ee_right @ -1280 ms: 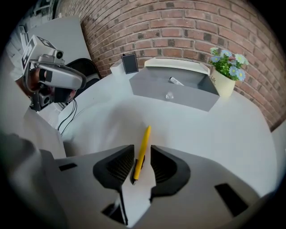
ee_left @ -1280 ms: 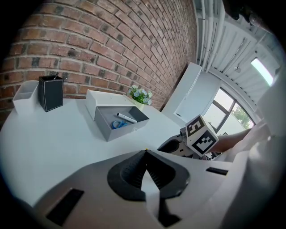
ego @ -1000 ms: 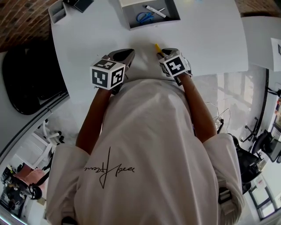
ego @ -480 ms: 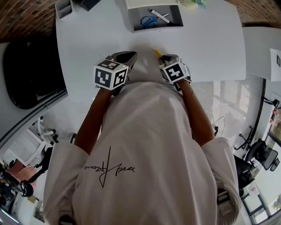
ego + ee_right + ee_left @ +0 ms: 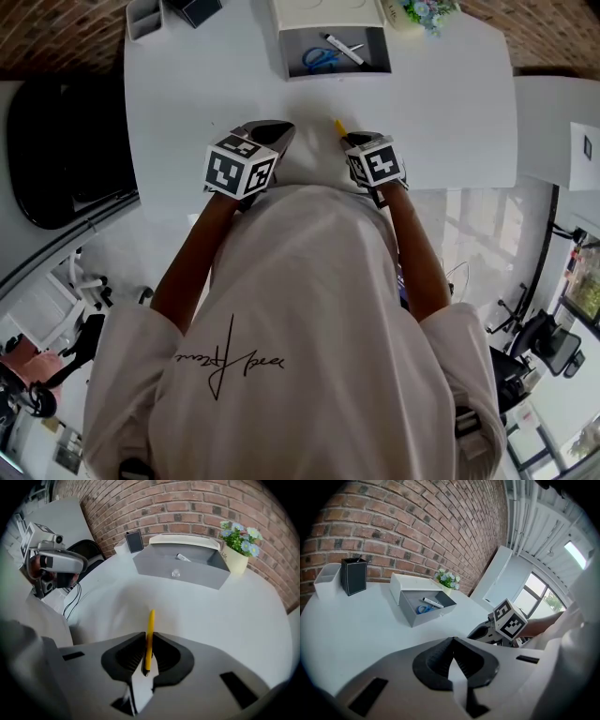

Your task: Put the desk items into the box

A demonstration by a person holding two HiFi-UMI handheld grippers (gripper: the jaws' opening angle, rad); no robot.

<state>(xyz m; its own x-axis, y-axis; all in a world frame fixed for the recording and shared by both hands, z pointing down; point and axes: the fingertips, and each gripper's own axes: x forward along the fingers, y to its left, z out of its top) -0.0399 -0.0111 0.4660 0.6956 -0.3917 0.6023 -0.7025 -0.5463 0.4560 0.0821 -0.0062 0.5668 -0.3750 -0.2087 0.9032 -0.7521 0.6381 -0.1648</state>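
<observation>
A yellow pencil (image 5: 150, 630) sticks forward from between the jaws of my right gripper (image 5: 147, 653), which is shut on it just above the white table. In the head view the pencil (image 5: 338, 127) points from the right gripper (image 5: 353, 140) toward the open grey box (image 5: 286, 52) at the far edge. Blue scissors (image 5: 319, 58) and a marker (image 5: 343, 49) lie inside the box. My left gripper (image 5: 270, 134) hovers near the table's near edge. Its jaws (image 5: 451, 644) are shut, with nothing in them.
A flower pot (image 5: 236, 555) stands right of the box. A black holder (image 5: 354, 576) and a white holder (image 5: 326, 578) sit at the far left by the brick wall. A black chair (image 5: 66, 150) is left of the table.
The head view has shifted, so the table and box sit lower in frame. Both grippers stay by the near edge, and the pencil stays at the right gripper's tip.
</observation>
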